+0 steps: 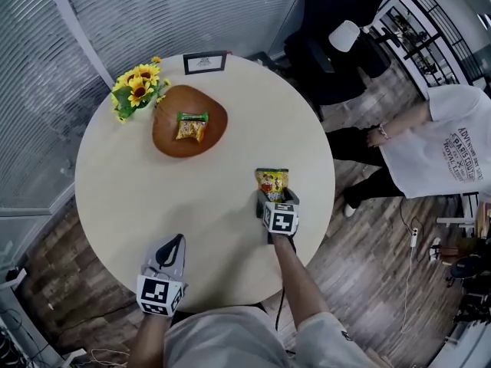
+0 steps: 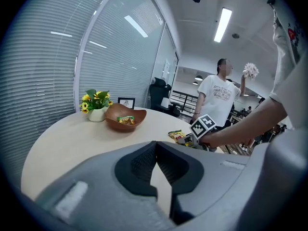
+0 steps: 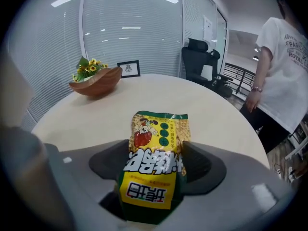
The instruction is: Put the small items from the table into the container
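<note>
Yellow-and-green, the snack packet was straddled on the table by the wide-open right tongs, the left tongs being held shut and empty. Pinched only at its edges, the slick packet could be squeezed out short of the brown bowl. Blind-covered glass and a standing person were seen beyond the pale round table.

Print on the frame behind the bowl is too small to read (the bowl's packets likewise).
</note>
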